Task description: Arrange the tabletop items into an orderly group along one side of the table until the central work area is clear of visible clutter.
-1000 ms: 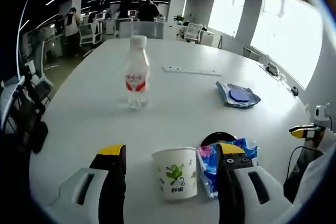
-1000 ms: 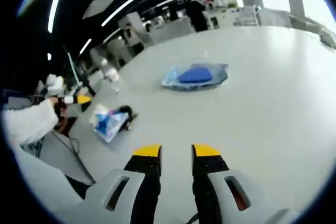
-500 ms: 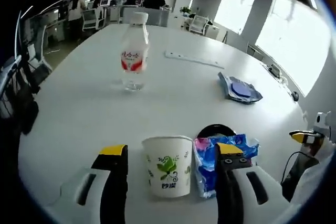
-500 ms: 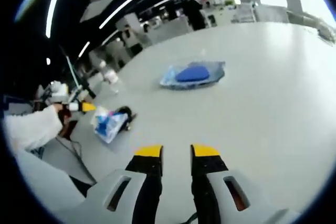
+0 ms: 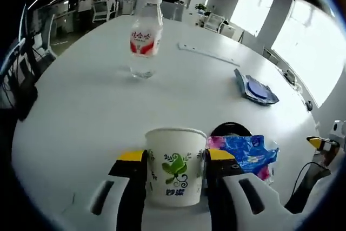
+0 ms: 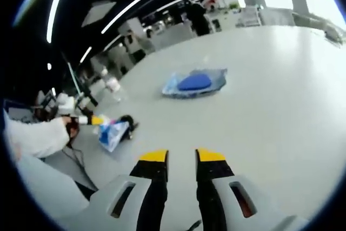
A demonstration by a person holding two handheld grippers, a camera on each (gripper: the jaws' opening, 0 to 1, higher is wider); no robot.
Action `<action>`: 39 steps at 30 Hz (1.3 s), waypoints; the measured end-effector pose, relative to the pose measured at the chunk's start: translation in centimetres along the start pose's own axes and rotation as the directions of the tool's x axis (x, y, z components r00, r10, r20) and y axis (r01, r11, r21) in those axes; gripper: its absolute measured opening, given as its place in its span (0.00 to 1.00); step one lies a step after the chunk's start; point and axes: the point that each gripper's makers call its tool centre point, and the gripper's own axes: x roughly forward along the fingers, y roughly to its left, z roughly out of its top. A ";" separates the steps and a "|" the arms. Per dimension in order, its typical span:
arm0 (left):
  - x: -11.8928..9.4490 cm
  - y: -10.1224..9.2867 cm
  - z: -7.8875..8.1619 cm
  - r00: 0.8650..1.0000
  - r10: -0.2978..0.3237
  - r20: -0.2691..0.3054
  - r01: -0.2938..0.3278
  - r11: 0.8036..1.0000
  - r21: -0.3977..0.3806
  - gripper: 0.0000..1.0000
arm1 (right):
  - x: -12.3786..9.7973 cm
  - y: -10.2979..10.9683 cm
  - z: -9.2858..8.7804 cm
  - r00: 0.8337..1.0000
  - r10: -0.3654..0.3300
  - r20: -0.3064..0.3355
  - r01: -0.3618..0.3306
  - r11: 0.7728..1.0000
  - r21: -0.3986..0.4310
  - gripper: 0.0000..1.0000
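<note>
A white paper cup [image 5: 175,166] with a green leaf print stands upright at the near table edge, and my left gripper [image 5: 175,156] is shut on it, one jaw against each side. Beside it on the right lie a blue and pink snack packet [image 5: 246,152] and a black round object [image 5: 230,129]. A clear water bottle [image 5: 145,39] with a red label stands further out. A blue pouch [image 5: 257,87] lies at the right. My right gripper [image 6: 181,156] hovers shut over bare table, with the blue pouch [image 6: 193,82] ahead of it and nothing between its jaws.
A long white strip [image 5: 208,53] lies beyond the bottle. In the right gripper view the snack packet [image 6: 112,132], the bottle [image 6: 112,85] and a white sleeve [image 6: 32,136] sit at the left. Office chairs and desks ring the white table [image 5: 81,112].
My left gripper's jaws have moved in and shut on the paper cup. The left view has come forward, nearer the cup. The right gripper has barely moved.
</note>
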 end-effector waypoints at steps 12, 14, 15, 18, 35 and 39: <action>-0.1 0.6 0.2 0.999 0.003 0.043 0.000 0.997 -0.078 0.40 | 1.0 -0.6 1.5 1.000 -0.016 0.006 0.016 1.000 0.010 0.17; -0.5 0.4 0.8 0.997 -0.005 0.073 0.012 0.996 -0.090 0.40 | 1.6 -0.2 1.8 1.000 -0.005 0.003 0.005 1.000 0.001 0.17; -0.9 0.4 1.3 0.996 -0.010 0.093 0.019 0.995 -0.093 0.40 | 2.0 0.2 2.0 1.000 0.006 -0.003 -0.006 1.000 -0.005 0.17; -1.8 0.1 2.7 0.987 -0.020 0.159 0.032 0.997 -0.069 0.40 | 2.5 1.3 2.2 0.999 0.034 -0.012 -0.035 0.999 -0.022 0.17; -6.1 -12.2 9.6 0.853 -0.338 0.397 0.350 0.936 0.045 0.40 | 3.9 11.9 7.2 0.946 0.324 -0.005 -0.324 0.942 -0.087 0.29; -7.1 -15.4 11.0 0.807 -0.410 0.426 0.426 0.902 0.060 0.40 | 4.9 15.1 8.4 0.923 0.386 -0.012 -0.384 0.914 -0.130 0.30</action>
